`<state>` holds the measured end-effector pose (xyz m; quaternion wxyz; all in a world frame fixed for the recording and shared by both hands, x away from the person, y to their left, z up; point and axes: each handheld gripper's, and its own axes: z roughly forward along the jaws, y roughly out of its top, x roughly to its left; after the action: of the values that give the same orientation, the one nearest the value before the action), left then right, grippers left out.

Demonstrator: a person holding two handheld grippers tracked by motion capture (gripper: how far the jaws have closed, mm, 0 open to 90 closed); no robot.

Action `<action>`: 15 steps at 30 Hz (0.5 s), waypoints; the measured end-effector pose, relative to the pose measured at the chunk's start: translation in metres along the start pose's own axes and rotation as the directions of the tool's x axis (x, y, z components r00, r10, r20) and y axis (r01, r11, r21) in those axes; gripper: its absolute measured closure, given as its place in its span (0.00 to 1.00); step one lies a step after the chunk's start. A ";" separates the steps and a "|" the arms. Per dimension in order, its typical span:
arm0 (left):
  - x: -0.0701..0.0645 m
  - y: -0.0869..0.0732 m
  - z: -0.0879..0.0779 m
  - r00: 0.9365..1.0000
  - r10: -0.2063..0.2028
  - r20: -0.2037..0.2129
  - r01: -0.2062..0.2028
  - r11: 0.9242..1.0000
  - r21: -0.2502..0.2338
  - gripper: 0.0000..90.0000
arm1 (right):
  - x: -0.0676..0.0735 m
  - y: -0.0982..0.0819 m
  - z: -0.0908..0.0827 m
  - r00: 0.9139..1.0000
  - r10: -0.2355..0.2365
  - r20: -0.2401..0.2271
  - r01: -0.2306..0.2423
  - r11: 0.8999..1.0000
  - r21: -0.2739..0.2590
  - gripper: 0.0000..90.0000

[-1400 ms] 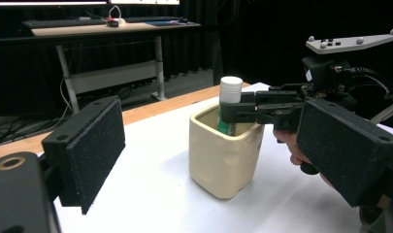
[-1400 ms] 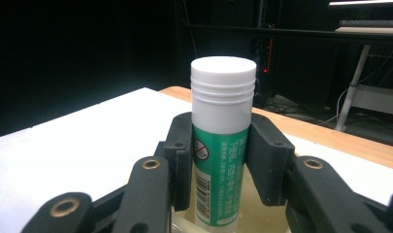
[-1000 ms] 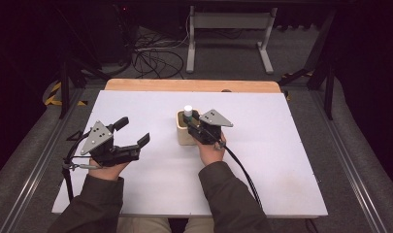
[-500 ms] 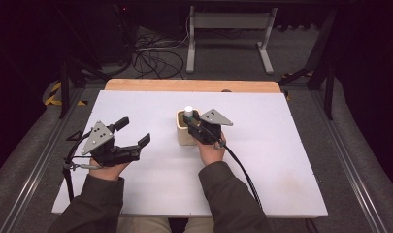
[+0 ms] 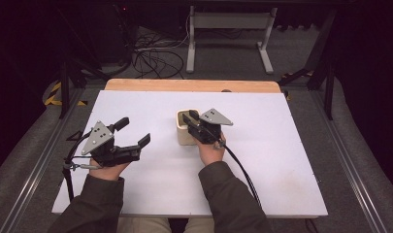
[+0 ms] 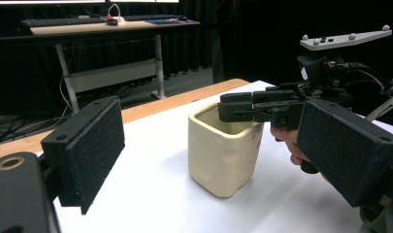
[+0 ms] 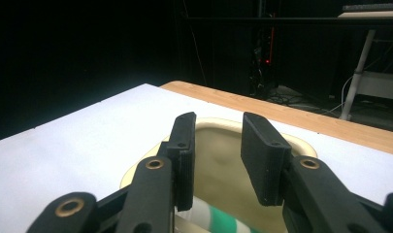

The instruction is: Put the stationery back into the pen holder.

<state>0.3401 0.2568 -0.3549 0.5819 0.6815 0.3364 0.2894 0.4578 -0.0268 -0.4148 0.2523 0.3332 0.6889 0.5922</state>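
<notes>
A cream cup (image 5: 184,138) stands upright in the middle of the white table (image 5: 267,165). My right gripper (image 5: 189,116) hangs level over the cup's mouth, fingers reaching across the rim. In the right gripper view its jaws (image 7: 216,121) stand a narrow gap apart over the cup (image 7: 291,141). A white and green striped thing (image 7: 223,218) sits tilted between their near ends, down in the cup. My left gripper (image 5: 134,131) rests wide open to the left of the cup with nothing in it. In its own view, that gripper (image 6: 208,126) faces the cup (image 6: 223,155) and the right gripper (image 6: 228,107).
A wooden strip (image 5: 191,85) runs along the table's far edge. Beyond it stand a metal desk frame (image 5: 228,29) and loose cables (image 5: 155,58) on the floor. Metal rails (image 5: 34,160) run along both sides of the table.
The white top that stood up by the right jaws above the cup has dropped out of sight in the high view. Neither hand has moved.
</notes>
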 end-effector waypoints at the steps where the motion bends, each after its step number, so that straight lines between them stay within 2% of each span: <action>1: 0.000 0.000 0.000 1.000 0.000 0.000 0.000 1.000 0.000 0.12 | 0.000 0.000 0.000 1.000 0.002 0.001 -0.002 1.000 0.000 0.74; 15: 0.000 0.000 0.001 1.000 0.000 0.000 0.000 1.000 0.004 0.12 | 0.000 0.000 0.000 1.000 0.020 -0.017 -0.020 1.000 0.000 0.67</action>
<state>0.3405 0.2565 -0.3554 0.5803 0.6827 0.3371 0.2889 0.4581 -0.0268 -0.4152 0.2405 0.3347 0.6876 0.5978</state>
